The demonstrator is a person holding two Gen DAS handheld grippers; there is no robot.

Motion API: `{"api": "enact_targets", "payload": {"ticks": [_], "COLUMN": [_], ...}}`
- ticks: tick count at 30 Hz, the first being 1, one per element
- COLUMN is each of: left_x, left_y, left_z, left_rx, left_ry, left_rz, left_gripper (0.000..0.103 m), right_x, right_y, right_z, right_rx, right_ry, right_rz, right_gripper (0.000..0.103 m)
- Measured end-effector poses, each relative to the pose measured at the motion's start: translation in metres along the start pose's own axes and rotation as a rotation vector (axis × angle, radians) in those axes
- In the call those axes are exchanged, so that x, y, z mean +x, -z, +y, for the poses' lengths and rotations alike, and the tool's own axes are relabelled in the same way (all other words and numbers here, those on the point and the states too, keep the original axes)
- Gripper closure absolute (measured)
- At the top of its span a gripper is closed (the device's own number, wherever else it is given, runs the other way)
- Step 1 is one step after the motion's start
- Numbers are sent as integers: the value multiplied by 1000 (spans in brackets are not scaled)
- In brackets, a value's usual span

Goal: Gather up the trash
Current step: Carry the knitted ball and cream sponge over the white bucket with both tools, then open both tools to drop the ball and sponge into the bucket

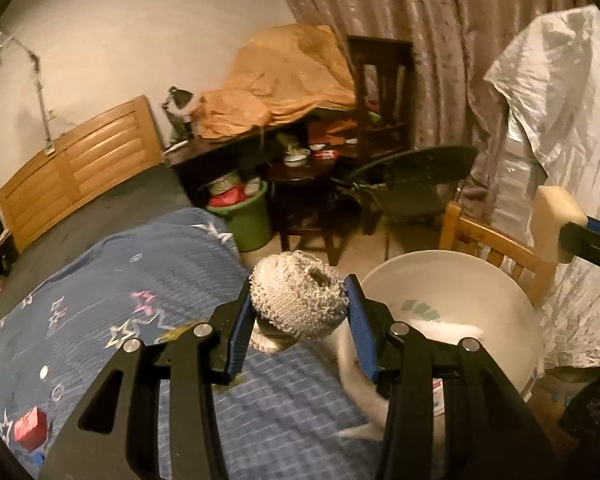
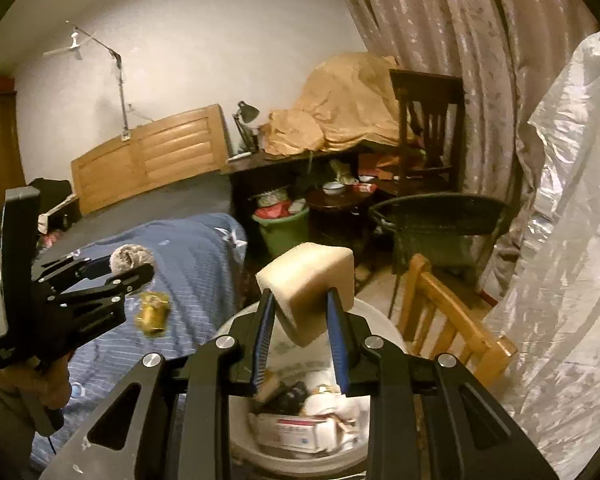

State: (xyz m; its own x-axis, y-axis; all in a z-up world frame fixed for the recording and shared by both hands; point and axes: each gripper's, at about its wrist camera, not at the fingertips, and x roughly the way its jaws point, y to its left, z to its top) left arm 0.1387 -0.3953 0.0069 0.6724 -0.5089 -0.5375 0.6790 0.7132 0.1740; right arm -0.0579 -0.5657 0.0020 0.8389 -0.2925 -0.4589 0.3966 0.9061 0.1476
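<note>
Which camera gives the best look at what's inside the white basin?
The right wrist view: it looks down into the white basin and shows boxes and wrappers piled inside. The left wrist view shows mostly the basin's rim and inner wall; the gripper blocks its contents.

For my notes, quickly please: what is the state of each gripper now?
Left gripper: closed on a crumpled white foam net.
Right gripper: closed on a cream sponge block, above the white bin.

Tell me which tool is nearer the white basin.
Right. The right tool, shut on a foam block, hangs over the white basin. The left tool, shut on a knitted wad, is beside its rim, over the bed.
</note>
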Motion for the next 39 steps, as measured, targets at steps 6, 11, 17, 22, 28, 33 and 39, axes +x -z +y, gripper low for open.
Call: {"api": "enact_targets", "payload": {"ticks": [6, 11, 17, 22, 28, 33, 39], "left_x": [29, 48, 63, 68, 72, 77, 76], "left_y": [-3, -1, 4, 5, 9, 15, 20], "left_z": [-32, -56, -70, -71, -73, -74, -72], "left_rx": [44, 78, 102, 100, 107, 110, 103], "left_ry": [87, 146, 165, 167, 177, 197, 188], "left_rz": [36, 66, 91, 107, 117, 150, 163], "left_gripper": [61, 61, 61, 61, 61, 51, 41], "right_x": [18, 25, 35, 42, 48, 61, 62], "right_y": [3, 9, 15, 22, 23, 29, 35], "right_z": [-17, -21, -29, -31, -30, -26, -29], "right_rx": [15, 17, 24, 28, 24, 14, 39], "right_ry": [5, 0, -4, -13, -26, -19, 9], "right_rz": [34, 63, 95, 110, 125, 177, 184], "right_gripper": [75, 75, 75, 75, 75, 63, 62]}}
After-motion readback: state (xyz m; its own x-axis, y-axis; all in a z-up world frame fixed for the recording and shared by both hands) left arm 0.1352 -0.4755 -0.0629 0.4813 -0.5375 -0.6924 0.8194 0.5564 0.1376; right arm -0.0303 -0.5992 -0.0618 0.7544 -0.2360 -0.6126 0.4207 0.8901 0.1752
